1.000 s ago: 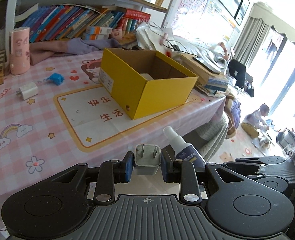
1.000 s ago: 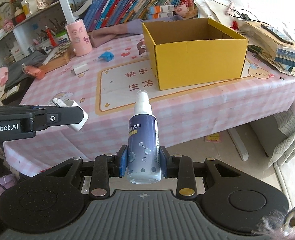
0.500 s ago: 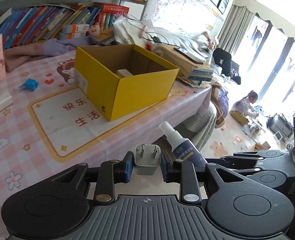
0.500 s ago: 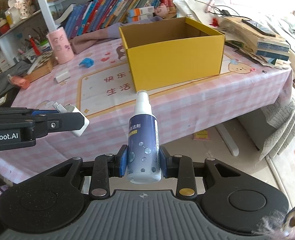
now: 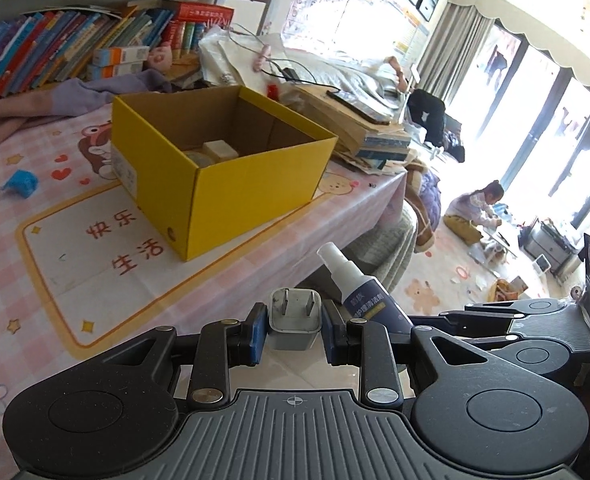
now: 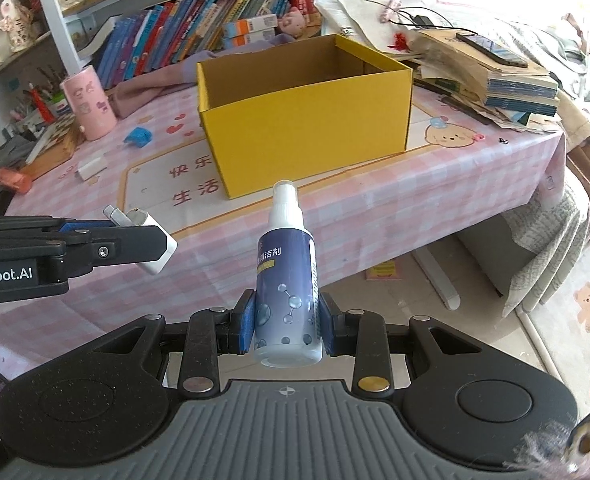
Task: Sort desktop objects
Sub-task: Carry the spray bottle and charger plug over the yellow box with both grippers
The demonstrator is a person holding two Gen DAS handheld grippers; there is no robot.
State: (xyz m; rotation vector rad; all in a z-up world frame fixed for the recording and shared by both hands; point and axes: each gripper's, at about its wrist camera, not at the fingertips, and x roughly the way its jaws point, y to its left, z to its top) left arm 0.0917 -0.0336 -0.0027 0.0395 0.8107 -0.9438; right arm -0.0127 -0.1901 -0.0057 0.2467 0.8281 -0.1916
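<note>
My left gripper [image 5: 294, 330] is shut on a white plug adapter [image 5: 295, 316], held in the air off the table's front edge; it also shows in the right wrist view [image 6: 151, 240]. My right gripper [image 6: 285, 326] is shut on a blue spray bottle [image 6: 287, 280] with a white nozzle, upright, just right of the left gripper; the bottle also shows in the left wrist view [image 5: 355, 288]. The open yellow box [image 5: 223, 168] stands on the pink table [image 6: 375, 208] ahead and holds a white block [image 5: 219, 150] and a round item.
A blue clip [image 6: 139, 136], a white charger [image 6: 91, 167] and a pink cup [image 6: 90, 103] sit left of the box. Stacked books and papers [image 6: 491, 76] lie to its right. A bookshelf [image 6: 199, 32] lines the back. Floor and sofa are right.
Both grippers have swung right and closer to the box, each still holding its object. The box now sits more centrally and its inside shows.
</note>
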